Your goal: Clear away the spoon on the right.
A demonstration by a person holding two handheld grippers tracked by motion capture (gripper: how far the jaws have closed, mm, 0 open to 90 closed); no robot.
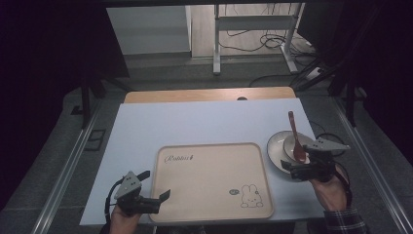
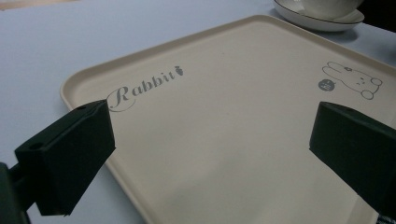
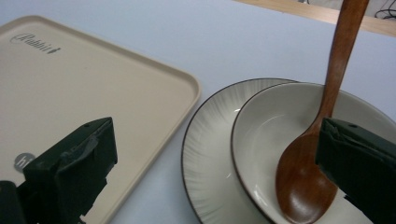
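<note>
Both grippers wide — right gripper (image 3: 215,172) straddles bowl (image 3: 266,126) (spoon (image 3: 306,186) inside).

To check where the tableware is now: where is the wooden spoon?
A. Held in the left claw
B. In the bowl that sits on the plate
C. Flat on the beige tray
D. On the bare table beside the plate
B: the right gripper view shows the wooden spoon with its scoop resting inside the bowl, which sits on the plate, beside the tray.

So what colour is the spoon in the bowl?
Reddish-brown wood; the spoon shows best in the right gripper view.
</note>
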